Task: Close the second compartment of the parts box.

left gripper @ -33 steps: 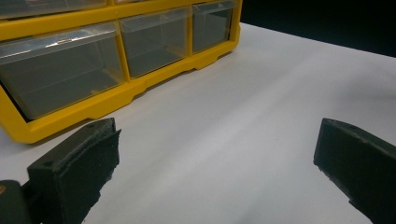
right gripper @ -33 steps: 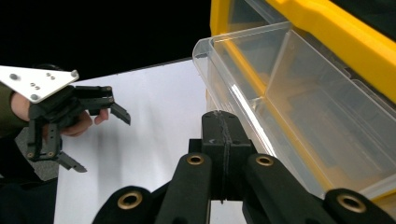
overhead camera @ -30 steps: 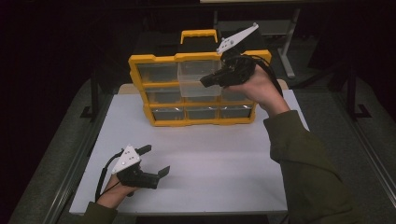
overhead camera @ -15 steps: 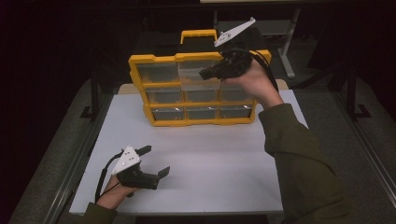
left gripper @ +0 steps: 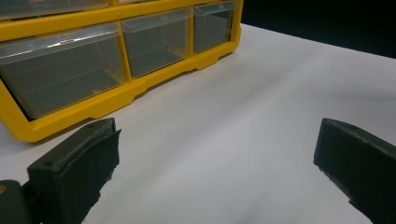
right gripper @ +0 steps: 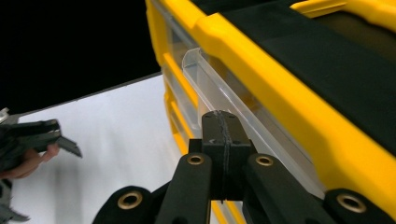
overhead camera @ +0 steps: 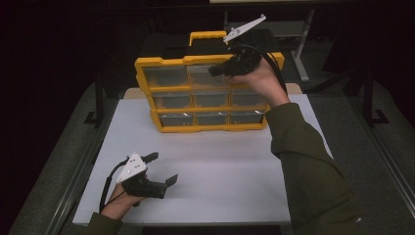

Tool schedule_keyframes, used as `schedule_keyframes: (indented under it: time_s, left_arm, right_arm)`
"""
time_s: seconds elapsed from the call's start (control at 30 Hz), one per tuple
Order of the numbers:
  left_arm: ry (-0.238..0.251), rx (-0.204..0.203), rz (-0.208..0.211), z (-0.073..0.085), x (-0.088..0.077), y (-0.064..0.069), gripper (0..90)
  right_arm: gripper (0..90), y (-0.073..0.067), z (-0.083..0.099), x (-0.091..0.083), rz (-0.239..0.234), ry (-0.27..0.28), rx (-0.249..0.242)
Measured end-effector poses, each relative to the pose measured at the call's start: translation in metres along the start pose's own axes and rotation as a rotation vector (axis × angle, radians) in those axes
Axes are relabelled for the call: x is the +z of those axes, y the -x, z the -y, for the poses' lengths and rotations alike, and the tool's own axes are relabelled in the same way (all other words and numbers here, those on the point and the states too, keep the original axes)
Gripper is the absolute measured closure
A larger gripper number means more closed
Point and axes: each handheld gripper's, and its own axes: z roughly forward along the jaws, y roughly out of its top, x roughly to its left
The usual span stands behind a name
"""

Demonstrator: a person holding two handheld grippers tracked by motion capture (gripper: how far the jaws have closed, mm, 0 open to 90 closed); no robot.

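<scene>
Apparently empty clear drawers (overhead camera: 211, 96), yellow organizer (overhead camera: 161, 61).

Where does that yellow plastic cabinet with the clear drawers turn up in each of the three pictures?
High view: yellow plastic drawer cabinet stands upper centre, at the far part of the white table.
Left gripper view: upper left, its bottom row of drawers.
Right gripper view: right side, seen close from above.
Shared landmark: the white table.
</scene>
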Motion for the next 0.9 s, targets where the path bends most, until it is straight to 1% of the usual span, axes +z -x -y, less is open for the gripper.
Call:
schedule_keyframes:
  time_s: [0.13, 0.2, 0.27, 0.43, 0.47, 0.57, 0.63, 0.73, 0.8, 0.9]
  left_arm:
    - [0.002, -0.016, -0.005, 0.000, 0.000, 0.001, 0.0]
    - [0.003, -0.017, -0.005, -0.001, 0.000, 0.001, 0.0]
    - [0.000, -0.002, -0.003, 0.000, 0.001, 0.001, 0.0]
    - [-0.003, -0.003, -0.002, 0.000, 0.001, 0.001, 0.0]
    - [-0.004, -0.004, -0.001, 0.000, 0.002, 0.001, 0.0]
    - [0.001, -0.004, 0.000, 0.000, 0.002, 0.001, 0.0]
    - [0.006, 0.002, 0.001, -0.001, 0.002, -0.001, 0.0]
    - [0.006, 0.001, 0.004, 0.000, 0.002, 0.000, 0.0]
    - [0.007, -0.012, 0.005, 0.000, 0.003, 0.000, 0.0]
    - [0.005, 0.007, 0.010, -0.001, 0.004, 0.000, 0.0]
  right_arm:
    - [89.4, 0.003, 0.000, 0.002, 0.002, 0.002, 0.013]
    - [89.4, 0.004, 0.000, 0.002, 0.005, 0.003, 0.019]
    - [89.4, 0.006, 0.000, 0.003, 0.011, -0.004, 0.008]
    - [89.4, 0.006, 0.002, 0.002, 0.013, 0.000, 0.021]
    - [89.4, 0.007, 0.002, 0.002, 0.014, -0.002, 0.010]
    - [89.4, 0.006, 0.004, 0.001, 0.013, 0.007, 0.019]
    - [89.4, 0.005, 0.007, -0.001, 0.007, 0.020, 0.024]
    - [89.4, 0.001, 0.014, -0.002, 0.001, 0.019, 0.029]
    - [89.4, -0.002, 0.021, -0.004, 0.003, 0.015, 0.028]
    - [89.3, -0.005, 0.029, -0.007, 0.002, 0.012, 0.025]
